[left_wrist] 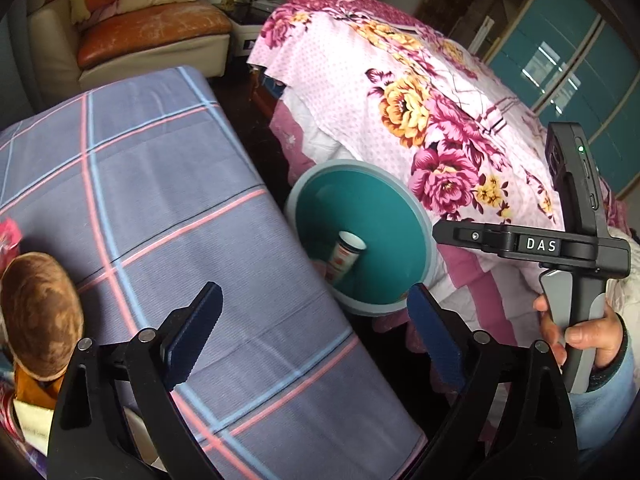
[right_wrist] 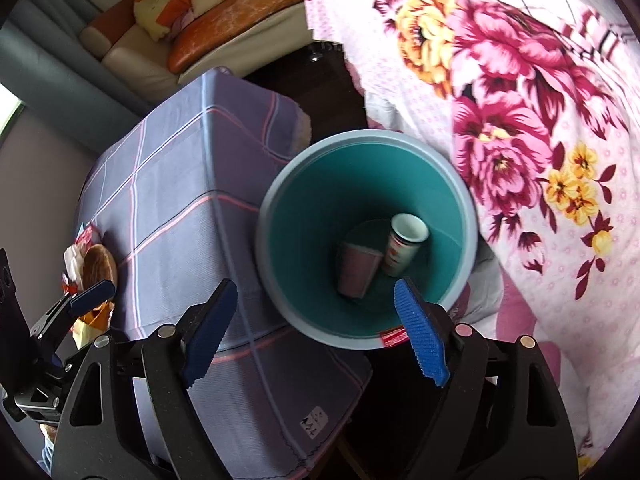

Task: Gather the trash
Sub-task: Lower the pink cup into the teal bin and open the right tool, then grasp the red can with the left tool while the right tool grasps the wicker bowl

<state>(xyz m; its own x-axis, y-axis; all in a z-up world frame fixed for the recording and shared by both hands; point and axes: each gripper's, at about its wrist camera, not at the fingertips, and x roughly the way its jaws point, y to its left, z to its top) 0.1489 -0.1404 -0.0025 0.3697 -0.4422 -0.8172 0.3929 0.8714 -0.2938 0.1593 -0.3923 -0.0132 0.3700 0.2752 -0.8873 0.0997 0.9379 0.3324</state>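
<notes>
The teal bin (right_wrist: 366, 236) stands on the floor between the table with the checked cloth (right_wrist: 172, 208) and the bed with the flowered cover (right_wrist: 540, 128), and holds two paper cups: a white printed cup (right_wrist: 404, 250) leaning against a pink cup (right_wrist: 356, 274) at the bottom. The right gripper (right_wrist: 316, 328) hangs above the bin's near rim, jaws apart, nothing between them. The left gripper (left_wrist: 316, 344) (over the table edge) likewise stands wide and empty.
</notes>
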